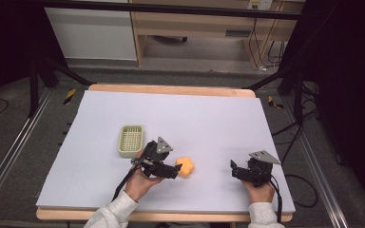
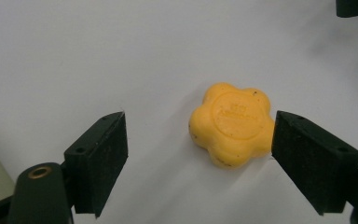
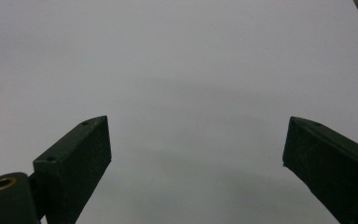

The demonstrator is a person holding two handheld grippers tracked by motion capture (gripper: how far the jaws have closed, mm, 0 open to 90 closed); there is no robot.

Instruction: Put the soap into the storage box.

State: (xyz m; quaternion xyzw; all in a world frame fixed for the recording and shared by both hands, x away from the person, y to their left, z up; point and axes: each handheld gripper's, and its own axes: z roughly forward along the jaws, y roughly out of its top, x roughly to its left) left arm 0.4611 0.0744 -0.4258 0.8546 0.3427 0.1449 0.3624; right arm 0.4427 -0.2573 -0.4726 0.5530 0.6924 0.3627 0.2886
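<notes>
**Centre before you pinch**

Your left gripper (image 2: 200,154) is wide open; the orange flower-shaped soap (image 2: 231,123) lies on the white mat, touching the 3 o'clock jaw. Shift toward 3 o'clock, then close. Right gripper (image 3: 196,158) idles wide, empty.

light: bright, even | shadows: soft | surround: dark | focus: slightly soft

A white sheet covers the wooden counter (image 1: 171,89). Beyond the counter, grey floor (image 1: 180,76) runs to a pale wooden desk (image 1: 195,23), with a white cabinet (image 1: 92,33) left of the desk. Cables (image 1: 261,47) hang at the desk's right. Black curtains (image 1: 351,71) flank the counter.
</notes>
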